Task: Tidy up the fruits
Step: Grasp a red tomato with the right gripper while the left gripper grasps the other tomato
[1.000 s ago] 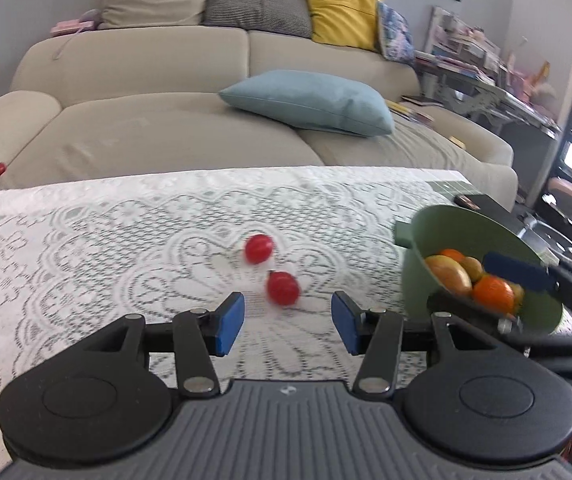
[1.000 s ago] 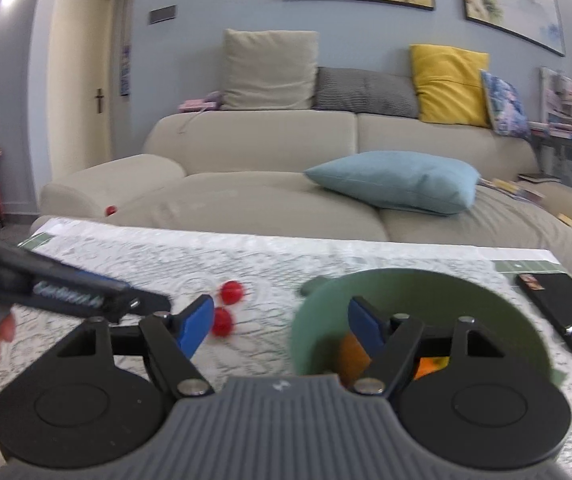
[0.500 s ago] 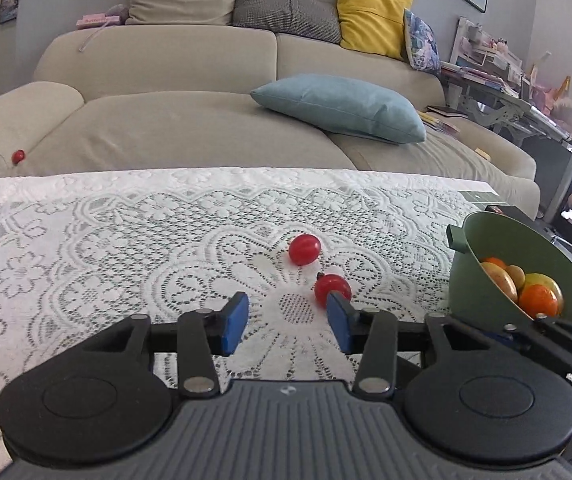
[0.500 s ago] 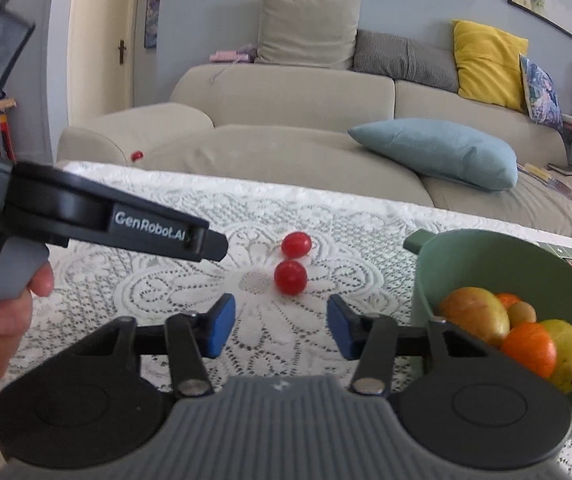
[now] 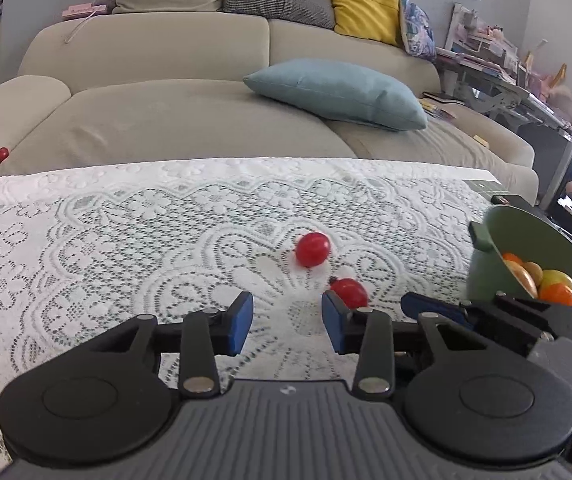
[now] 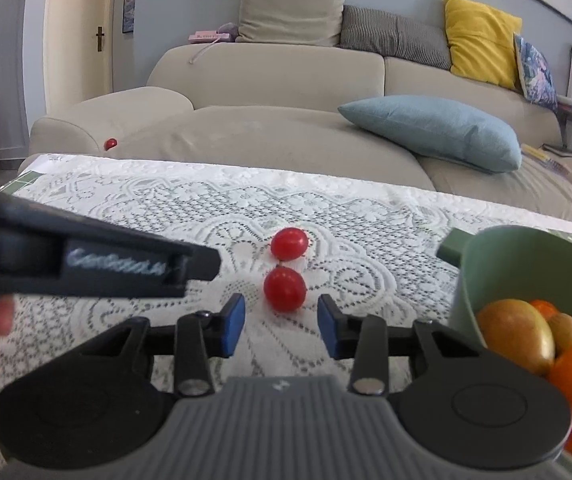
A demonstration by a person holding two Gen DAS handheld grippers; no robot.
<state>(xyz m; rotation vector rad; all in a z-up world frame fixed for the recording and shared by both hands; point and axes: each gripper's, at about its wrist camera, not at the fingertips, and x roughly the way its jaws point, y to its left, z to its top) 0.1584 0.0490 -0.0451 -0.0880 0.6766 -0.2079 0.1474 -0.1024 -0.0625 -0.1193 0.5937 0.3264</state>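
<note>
Two red cherry tomatoes lie on the lace tablecloth. The near tomato [image 6: 284, 289] sits just ahead of my open right gripper [image 6: 282, 326], centred between its blue pads. The far tomato [image 6: 289, 243] lies just behind it. In the left wrist view the near tomato [image 5: 349, 292] is right of my open, empty left gripper [image 5: 287, 322], beside its right pad, and the far tomato [image 5: 312, 249] lies beyond. A green bowl [image 6: 525, 264] with oranges and other fruit stands at the right; it also shows in the left wrist view [image 5: 485, 268].
The left gripper's body [image 6: 86, 260] crosses the left side of the right wrist view. A beige sofa [image 5: 186, 112] with a blue cushion [image 5: 337, 94] stands behind the table. A third red tomato [image 5: 2, 153] rests on the sofa seat.
Both grippers have moved closer to the two tomatoes. The near tomato now sits between the right gripper's pads. The bowl has slid toward the right edge of both views.
</note>
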